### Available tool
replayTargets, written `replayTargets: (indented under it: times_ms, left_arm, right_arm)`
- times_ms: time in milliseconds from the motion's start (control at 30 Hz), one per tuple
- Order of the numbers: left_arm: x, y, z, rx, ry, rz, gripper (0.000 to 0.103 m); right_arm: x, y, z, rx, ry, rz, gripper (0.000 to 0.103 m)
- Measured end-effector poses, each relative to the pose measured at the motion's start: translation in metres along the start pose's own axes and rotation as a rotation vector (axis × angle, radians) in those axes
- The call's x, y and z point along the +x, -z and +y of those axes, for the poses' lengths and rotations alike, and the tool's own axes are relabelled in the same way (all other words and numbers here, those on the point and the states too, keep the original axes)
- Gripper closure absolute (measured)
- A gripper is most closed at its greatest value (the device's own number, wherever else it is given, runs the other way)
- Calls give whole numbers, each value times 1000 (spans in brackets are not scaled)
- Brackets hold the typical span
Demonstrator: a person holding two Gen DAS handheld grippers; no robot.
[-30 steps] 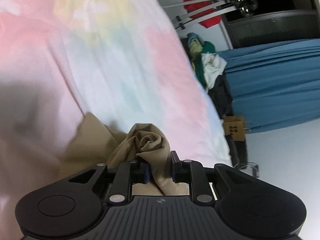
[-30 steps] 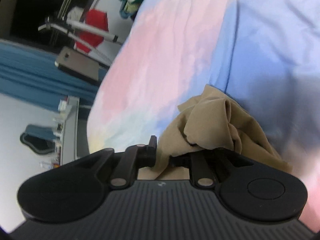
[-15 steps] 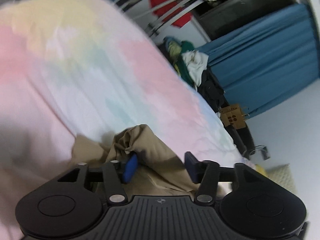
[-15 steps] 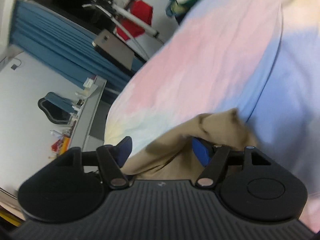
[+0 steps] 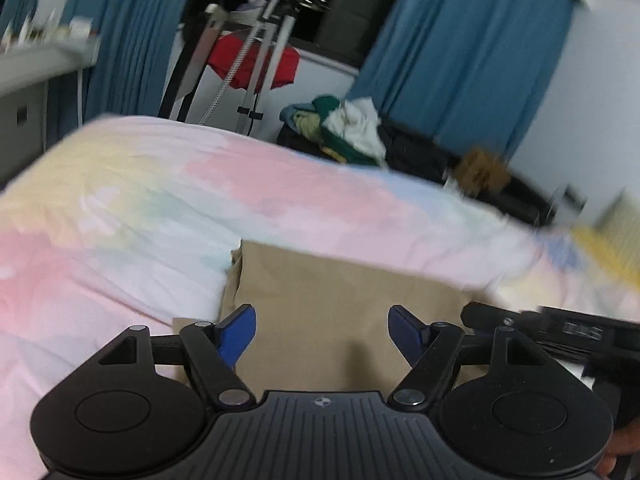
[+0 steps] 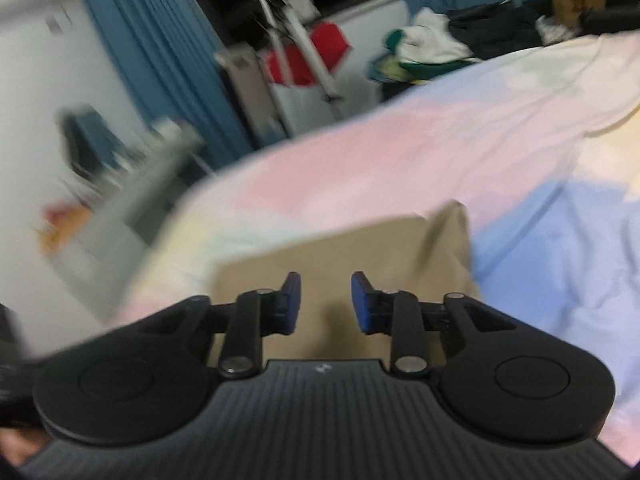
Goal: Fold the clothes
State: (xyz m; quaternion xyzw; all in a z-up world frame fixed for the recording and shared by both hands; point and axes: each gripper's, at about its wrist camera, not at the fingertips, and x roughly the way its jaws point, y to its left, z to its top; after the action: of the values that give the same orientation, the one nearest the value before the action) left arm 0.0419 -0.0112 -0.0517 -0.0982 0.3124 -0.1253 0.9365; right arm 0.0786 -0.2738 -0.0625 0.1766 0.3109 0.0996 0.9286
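The pastel bedspread (image 5: pixel 168 200) filled the middle of both views, pink, yellow and pale blue, running from the left edge to the right. Blue curtains (image 5: pixel 472 52) hung across the top of the left view, with a metal rack (image 5: pixel 260 60) and a red garment (image 5: pixel 256 64) on it at upper centre. A heap of mixed clothes (image 5: pixel 344 128) sat just past the bed's far edge, right of centre.

The tan garment (image 5: pixel 344 300) lay flat on the bedspread in the lower middle of each frame, folded to a neat rectangle with straight edges, directly ahead of both my tools.

My left gripper (image 5: pixel 322 332) stood wide apart, its jaws having just been opening, with nothing pinched; the cloth only showed beyond the gap. My right gripper (image 6: pixel 326 302) had just been closing to a narrower gap, yet its blue pads (image 6: pixel 362 300) pressed on nothing, the tan fabric lying beyond them. Both views were blurred.
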Motion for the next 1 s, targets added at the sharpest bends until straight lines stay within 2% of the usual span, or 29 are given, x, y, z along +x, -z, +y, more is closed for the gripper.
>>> replayTargets:
  times_ms: [67, 167, 367, 467, 633, 800, 1000]
  left_arm:
    - [12, 8, 0, 23, -32, 30, 29]
    - [20, 12, 3, 40, -60, 53, 30]
    - [6, 9, -3, 70, -44, 50, 30]
    - [9, 11, -11, 117, -51, 67, 30]
    - [15, 15, -13, 142, -64, 78, 30]
    - [-9, 15, -18, 137, -59, 50, 30]
    - [-70, 22, -29, 103, -16, 0, 29]
  right_arm:
    - [13, 5, -2, -44, 102, 12, 73]
    - [19, 7, -8, -46, 150, 13, 76]
    - [5, 8, 2, -108, 125, -9, 74]
    - [20, 14, -1, -107, 140, 70, 74]
    - [23, 17, 3, -110, 146, 76, 74]
    - [-5, 17, 13, -110, 137, 44, 73]
    - [-66, 19, 29, -108, 99, -48, 73]
